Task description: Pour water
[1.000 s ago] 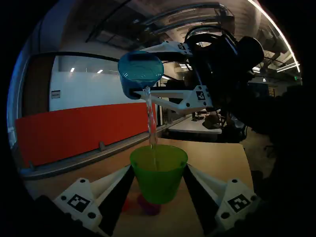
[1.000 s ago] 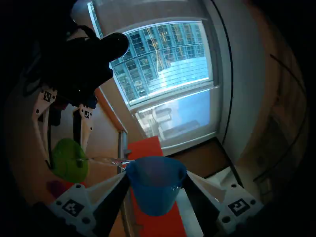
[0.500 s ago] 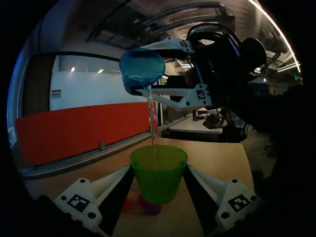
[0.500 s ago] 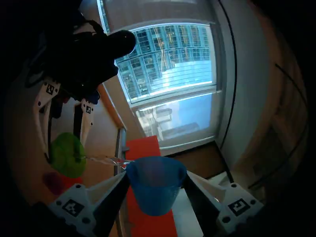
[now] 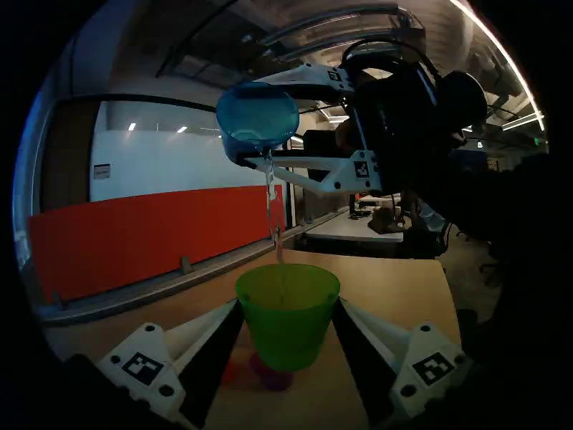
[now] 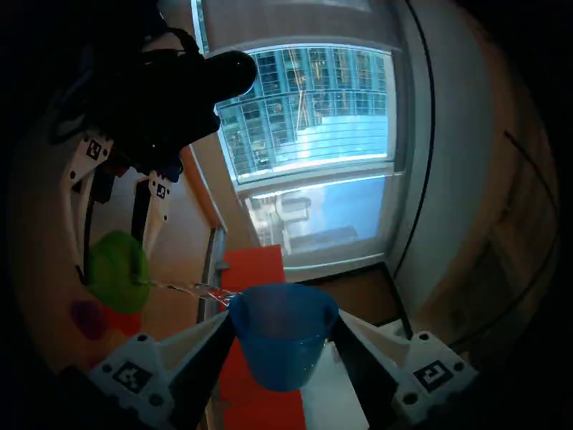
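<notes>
My left gripper (image 5: 288, 331) is shut on a green cup (image 5: 288, 314) held upright above the wooden table (image 5: 390, 287). Above it my right gripper (image 5: 283, 118) holds a blue cup (image 5: 256, 122) tipped over, and a thin stream of water (image 5: 273, 208) falls from its rim into the green cup. In the right gripper view my right gripper (image 6: 283, 337) is shut on the blue cup (image 6: 281, 333); water (image 6: 190, 289) runs sideways from its rim to the green cup (image 6: 114, 272) between the left gripper's fingers (image 6: 154, 208).
Small pink and red cups (image 5: 266, 374) lie on the table under the green cup, also seen as cups (image 6: 89, 319) in the right gripper view. An orange wall panel (image 5: 143, 233) runs along the left. A large window (image 6: 315, 143) is behind.
The blue cup has tipped a little further and risen slightly. The stream of water has thinned. The green cup has stayed still.
</notes>
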